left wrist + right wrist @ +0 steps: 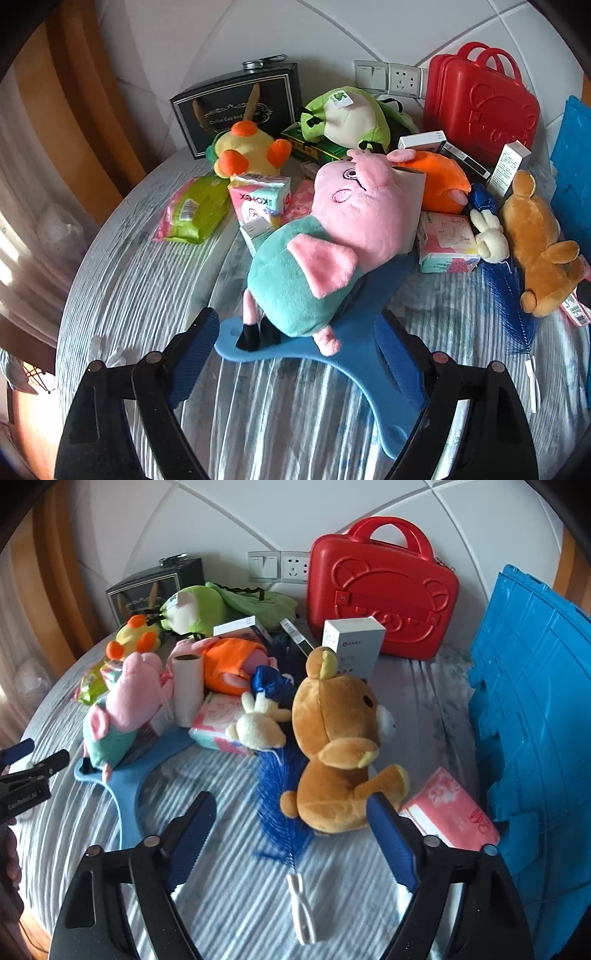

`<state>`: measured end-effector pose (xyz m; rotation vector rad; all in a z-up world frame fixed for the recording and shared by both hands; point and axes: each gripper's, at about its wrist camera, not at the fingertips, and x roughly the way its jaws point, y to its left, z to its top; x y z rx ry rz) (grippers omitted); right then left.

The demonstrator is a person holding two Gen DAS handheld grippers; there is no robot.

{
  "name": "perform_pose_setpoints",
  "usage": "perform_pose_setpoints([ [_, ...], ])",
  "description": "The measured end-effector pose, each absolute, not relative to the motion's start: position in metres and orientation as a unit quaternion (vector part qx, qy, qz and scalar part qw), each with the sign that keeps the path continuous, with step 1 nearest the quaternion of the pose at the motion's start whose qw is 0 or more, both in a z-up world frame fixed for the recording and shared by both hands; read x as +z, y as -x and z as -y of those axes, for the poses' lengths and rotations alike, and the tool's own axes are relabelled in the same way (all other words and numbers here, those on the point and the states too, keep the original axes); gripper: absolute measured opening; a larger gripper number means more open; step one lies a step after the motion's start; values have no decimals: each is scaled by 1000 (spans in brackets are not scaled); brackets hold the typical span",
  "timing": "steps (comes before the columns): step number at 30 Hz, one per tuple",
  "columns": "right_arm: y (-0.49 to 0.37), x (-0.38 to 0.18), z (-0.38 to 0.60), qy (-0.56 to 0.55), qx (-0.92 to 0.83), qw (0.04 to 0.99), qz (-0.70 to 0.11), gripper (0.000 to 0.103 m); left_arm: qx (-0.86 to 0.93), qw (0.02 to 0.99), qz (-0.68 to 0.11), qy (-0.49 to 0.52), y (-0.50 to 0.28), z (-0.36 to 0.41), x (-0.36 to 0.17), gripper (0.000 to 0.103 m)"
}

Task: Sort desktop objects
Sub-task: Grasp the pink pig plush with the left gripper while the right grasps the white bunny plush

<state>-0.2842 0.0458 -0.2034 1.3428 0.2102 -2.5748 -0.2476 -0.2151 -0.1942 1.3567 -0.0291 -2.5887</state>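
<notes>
My left gripper (295, 339) stands wide and holds nothing; its blue pads flank the feet of the pink pig plush (325, 236) at the lower middle of the left wrist view. The pig lies on a curved blue foam piece (354, 354) that runs under my right-hand finger. Above it, toward the upper left, sit a green wipes pack (195, 210), a Kotex pack (258, 199) and a yellow duck plush (247, 147), with a black framed box (240, 107) leaning against the wall.

My right gripper (291, 823) is also spread and empty, no pad touching anything. Between its fingers, in the lower middle of the right wrist view, lies a blue bristle brush (284, 797) with a white handle. The brown bear plush (336, 738) sits just above my right finger, and a pink tissue pack (450, 812) lies beside it at lower right. A blue crate (535, 738) fills the right edge, and a red case (384, 587) stands at the upper middle. Everything rests on a striped cloth (236, 886).
</notes>
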Motion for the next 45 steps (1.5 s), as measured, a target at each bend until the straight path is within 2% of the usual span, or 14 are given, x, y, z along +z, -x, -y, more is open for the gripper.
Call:
perform_pose_setpoints([
  [5, 307, -211, -27, -467, -875, 102, -71, 77, -880, 80, 41, -467, 294, 209, -201, 87],
  [11, 353, -230, -7, -482, -867, 105, -67, 77, -864, 52, 57, -497, 341, 202, -229, 87],
  [14, 376, -250, -1, -496, -859, 108, -66, 76, -866, 59, 76, -491, 354, 198, -238, 91],
  [19, 397, -270, 11, -501, -854, 126, -63, 75, -860, 63, 57, -503, 377, 207, -248, 91],
  [22, 409, -283, 18, -513, -846, 128, -61, 68, -862, 64, 45, -501, 380, 212, -250, 90],
  [24, 416, -293, 15, -522, -844, 109, -55, 40, -866, 63, 37, -494, 377, 214, -247, 85],
  [25, 418, -295, 11, -523, -844, 106, -46, 40, -868, 62, 33, -492, 375, 215, -245, 82],
  [31, 406, -275, 6, -510, -851, 123, -35, 38, -878, 63, 14, -475, 357, 213, -225, 78],
  [37, 370, -228, 5, -465, -874, 134, -43, 32, -899, 61, 6, -434, 315, 207, -183, 78],
  [38, 365, -221, 8, -458, -877, 136, -47, 27, -901, 60, 4, -429, 308, 205, -176, 78],
  [39, 358, -211, 9, -448, -882, 136, -52, 17, -904, 58, 2, -423, 301, 204, -169, 78],
  [45, 320, -165, 16, -407, -901, 140, -63, 15, -917, 47, 4, -397, 262, 194, -136, 79],
])
